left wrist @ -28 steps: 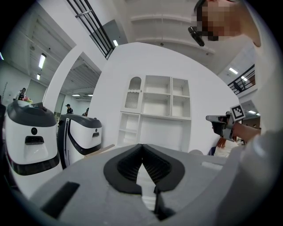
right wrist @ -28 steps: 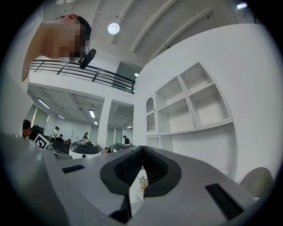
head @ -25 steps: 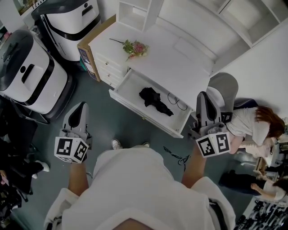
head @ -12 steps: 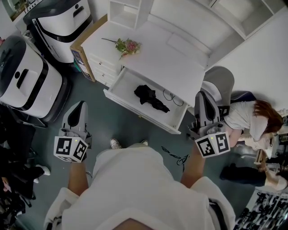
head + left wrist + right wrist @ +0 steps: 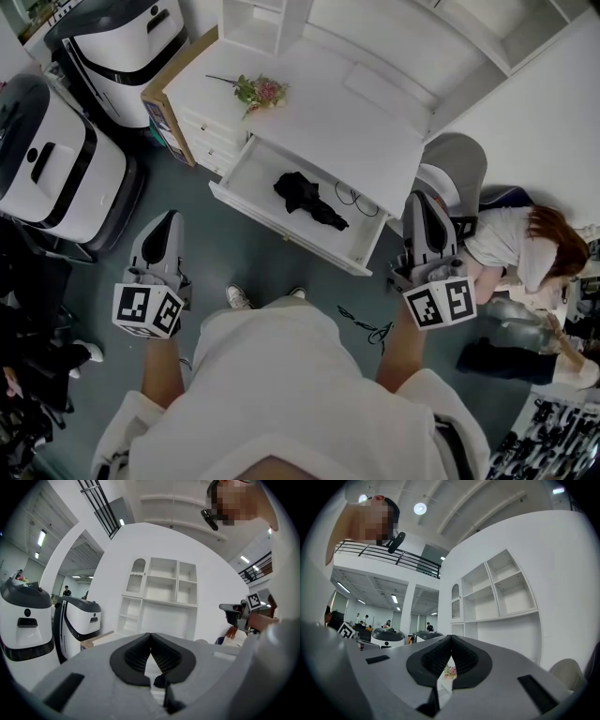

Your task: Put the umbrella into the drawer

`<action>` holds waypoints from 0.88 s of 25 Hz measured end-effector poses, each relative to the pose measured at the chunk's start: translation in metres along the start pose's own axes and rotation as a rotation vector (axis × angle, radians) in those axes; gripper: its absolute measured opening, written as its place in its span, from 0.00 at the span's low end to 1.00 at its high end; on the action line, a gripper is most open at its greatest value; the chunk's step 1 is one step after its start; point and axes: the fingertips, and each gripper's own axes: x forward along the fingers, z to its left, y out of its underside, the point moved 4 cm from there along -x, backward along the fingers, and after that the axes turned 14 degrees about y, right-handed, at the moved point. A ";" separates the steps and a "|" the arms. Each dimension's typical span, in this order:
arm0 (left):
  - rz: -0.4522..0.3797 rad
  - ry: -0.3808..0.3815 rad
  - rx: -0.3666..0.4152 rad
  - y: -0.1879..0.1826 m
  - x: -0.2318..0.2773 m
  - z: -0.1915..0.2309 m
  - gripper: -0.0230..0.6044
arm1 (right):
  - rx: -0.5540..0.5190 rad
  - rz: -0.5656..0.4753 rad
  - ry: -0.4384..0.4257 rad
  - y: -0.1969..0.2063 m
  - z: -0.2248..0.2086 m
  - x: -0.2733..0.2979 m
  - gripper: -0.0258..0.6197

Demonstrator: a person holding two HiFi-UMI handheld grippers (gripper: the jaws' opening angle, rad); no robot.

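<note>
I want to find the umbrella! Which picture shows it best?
The head view: the black umbrella lies in full sight in the open drawer. The left gripper view shows only a small dark blob, maybe it. The right gripper view shows flowers, no umbrella.

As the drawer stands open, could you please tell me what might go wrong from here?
Pushing the drawer shut could pinch the cable beside the umbrella, or catch the umbrella if it rides above the rim. The right gripper, jaws shut, looks close to a seated person; a wide swing might bump them.
</note>
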 end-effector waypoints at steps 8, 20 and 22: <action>0.017 -0.027 -0.008 0.006 0.006 -0.017 0.06 | 0.010 0.013 -0.046 0.006 -0.013 0.006 0.04; 0.006 -0.092 -0.009 0.006 0.009 -0.035 0.06 | 0.001 0.016 -0.133 0.007 -0.024 0.025 0.04; 0.007 -0.095 -0.013 0.007 0.012 -0.038 0.06 | -0.003 0.015 -0.138 0.006 -0.026 0.026 0.04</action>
